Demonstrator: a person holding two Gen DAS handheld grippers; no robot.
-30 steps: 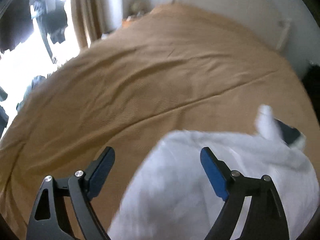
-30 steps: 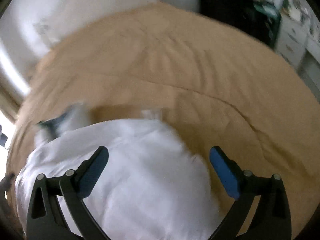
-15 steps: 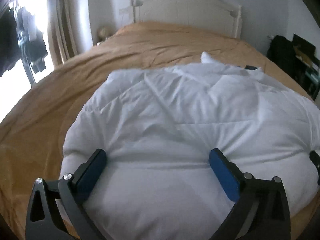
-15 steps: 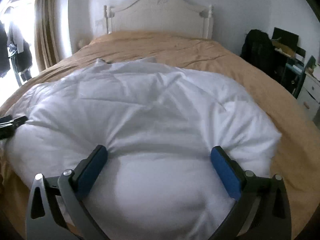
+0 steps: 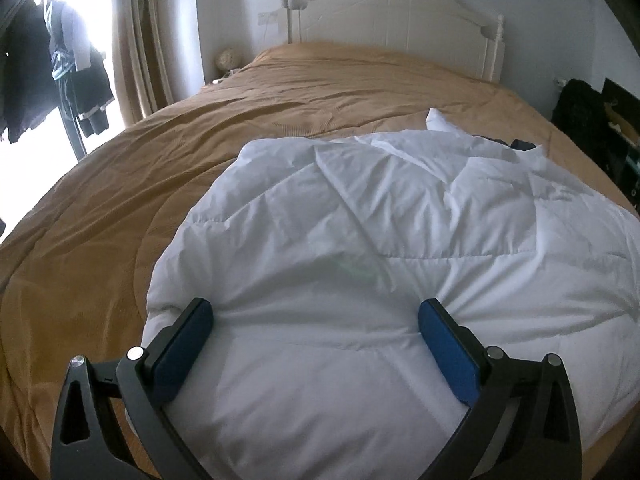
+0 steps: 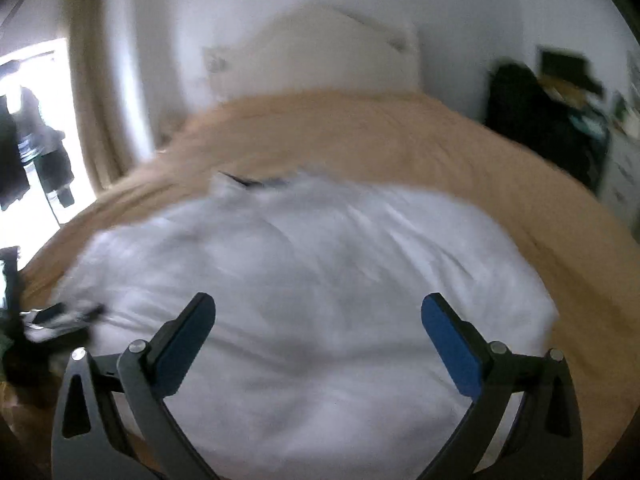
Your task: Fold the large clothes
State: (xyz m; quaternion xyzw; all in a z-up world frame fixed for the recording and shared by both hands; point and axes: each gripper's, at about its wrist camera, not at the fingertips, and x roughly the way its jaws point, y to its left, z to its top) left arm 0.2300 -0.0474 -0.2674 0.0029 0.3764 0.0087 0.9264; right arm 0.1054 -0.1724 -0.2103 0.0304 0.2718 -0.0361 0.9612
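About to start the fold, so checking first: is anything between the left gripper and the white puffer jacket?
Nothing visible. The left gripper is open right over the near edge of the white puffer jacket, which lies on the tan bedspread.

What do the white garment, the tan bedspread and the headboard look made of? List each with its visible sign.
White garment: thin matte woven shell over padding, likely down or synthetic fill; stitched quilt lines, puffy panels.
Tan bedspread: soft matte fabric; fine ribbed texture, shallow wrinkles.
Headboard: probably white-painted wood; smooth sheen, carved ornament, turned posts.
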